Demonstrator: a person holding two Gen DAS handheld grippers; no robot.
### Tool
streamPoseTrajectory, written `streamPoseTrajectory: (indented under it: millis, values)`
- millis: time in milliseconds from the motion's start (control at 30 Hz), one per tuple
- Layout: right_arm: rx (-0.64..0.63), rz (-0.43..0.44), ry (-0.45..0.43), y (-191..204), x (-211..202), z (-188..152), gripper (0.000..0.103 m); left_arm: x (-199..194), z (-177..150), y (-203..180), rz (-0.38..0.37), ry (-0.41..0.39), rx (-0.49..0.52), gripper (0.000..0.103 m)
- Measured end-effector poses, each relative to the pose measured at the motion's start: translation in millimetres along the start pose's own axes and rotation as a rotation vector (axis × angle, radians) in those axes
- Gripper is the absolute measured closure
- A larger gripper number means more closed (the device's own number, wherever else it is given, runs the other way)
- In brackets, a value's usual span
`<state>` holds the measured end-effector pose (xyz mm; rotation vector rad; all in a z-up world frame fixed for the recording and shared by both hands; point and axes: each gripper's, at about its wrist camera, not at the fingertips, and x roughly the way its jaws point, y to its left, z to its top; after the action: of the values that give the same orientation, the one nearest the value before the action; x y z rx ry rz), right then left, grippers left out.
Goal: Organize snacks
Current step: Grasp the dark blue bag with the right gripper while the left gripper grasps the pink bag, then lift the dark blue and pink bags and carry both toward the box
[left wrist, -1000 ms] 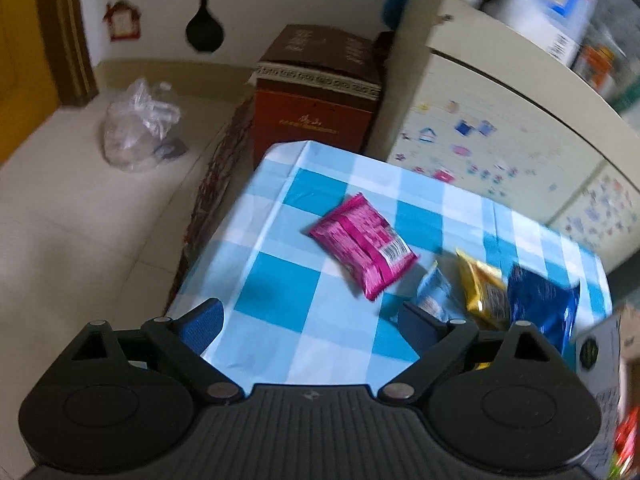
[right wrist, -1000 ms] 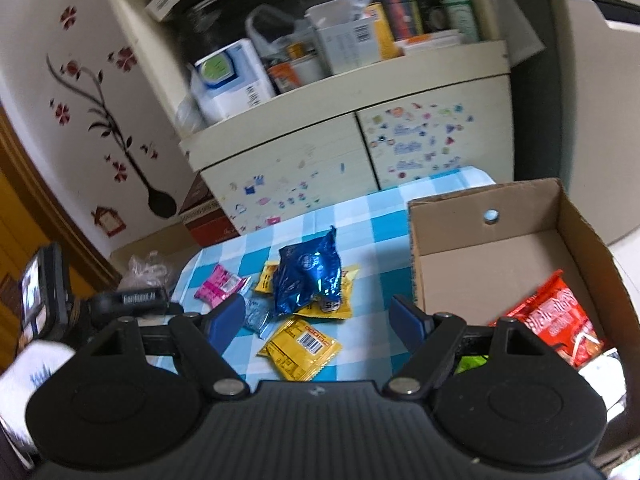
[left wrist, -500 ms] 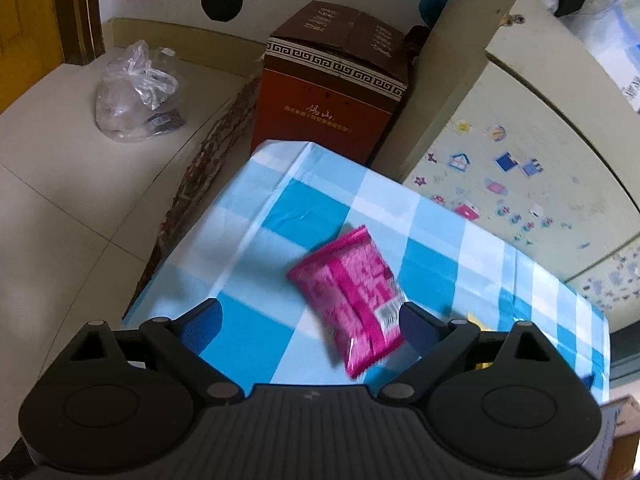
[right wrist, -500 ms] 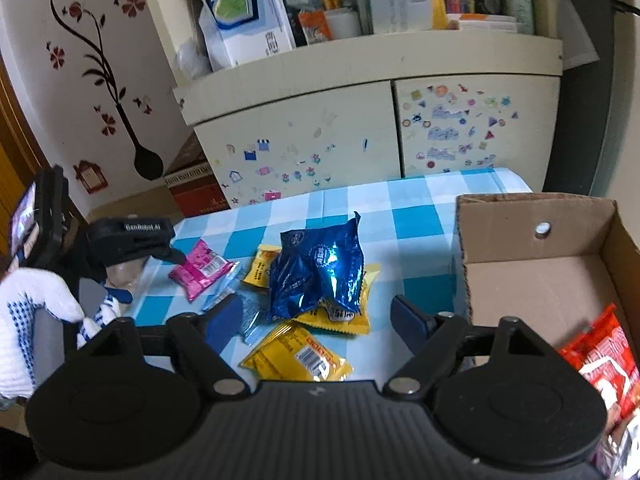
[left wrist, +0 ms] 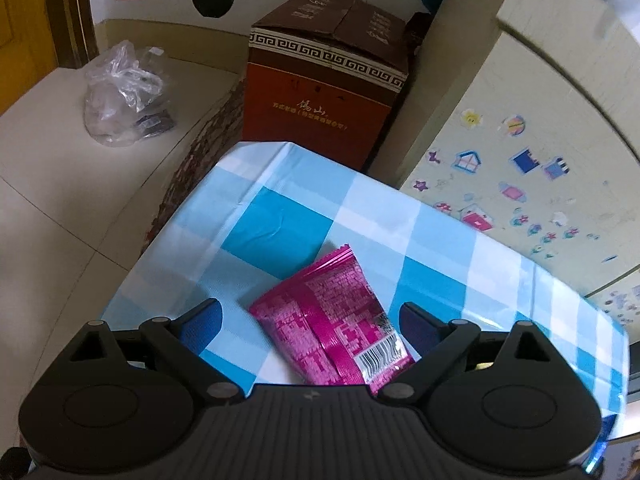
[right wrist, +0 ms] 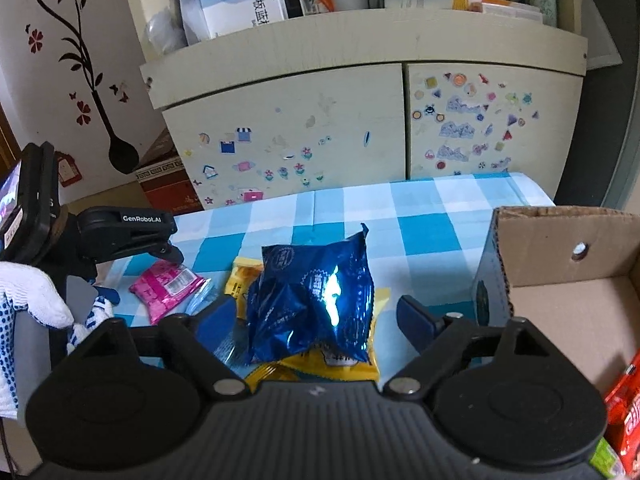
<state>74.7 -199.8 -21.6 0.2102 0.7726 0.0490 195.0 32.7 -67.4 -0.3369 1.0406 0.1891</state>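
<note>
A low table under a blue-and-white checked cloth fills both views, pushed against a cream cabinet covered in stickers. At the table's right end stands an open cardboard box, with a red packet already lying in its near corner.

Next in size is the blue foil bag, puffed and crinkled, resting on top of a few yellow packets in the middle of the table. The right gripper hangs over it with its jaws opening; the bag sits between the two pads but neither presses on it. It looks light and air-filled, and the shiny foil is likely slippery, so a squeeze across the belly could crush the contents or let it slide out. The flat crimped seam at the top looks like the firmer place to pinch.

The pink packet lies flat and alone near the table's left end, barcode end toward the camera. The left gripper is spread wide above it, the packet between the pads and untouched. It appears thin, soft and light. Lying flat, it gives little to catch, so I would take it across its narrow width or by an end seam.

A gloved hand carries the left gripper at the edge of the right view.
</note>
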Motion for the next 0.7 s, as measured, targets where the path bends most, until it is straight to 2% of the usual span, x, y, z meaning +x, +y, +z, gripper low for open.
streamPoseTrajectory:
  millis: [333,467,533,567,600,700]
  values:
    - [-0.006,-0.008,0.003,3,21,4,0.014,6,-14,-18,0.111,-0.021,0.132,0.0]
    - [-0.016,-0.014,0.0,4,24,5,0.015,4,-18,-13,0.107,-0.032,0.12,0.0]
    - [-0.017,-0.016,0.006,4,25,5,0.018,2,-20,-13,0.099,-0.044,0.134,0.003]
    - [-0.017,-0.024,0.012,5,26,5,0.022,1,-21,-14,0.098,-0.048,0.141,0.004]
    - [-0.015,-0.025,0.016,4,27,5,0.03,-1,-21,-14,0.097,-0.055,0.146,0.008]
    - [-0.007,-0.019,0.012,2,26,5,0.035,-5,-23,-17,0.063,-0.076,0.178,0.03]
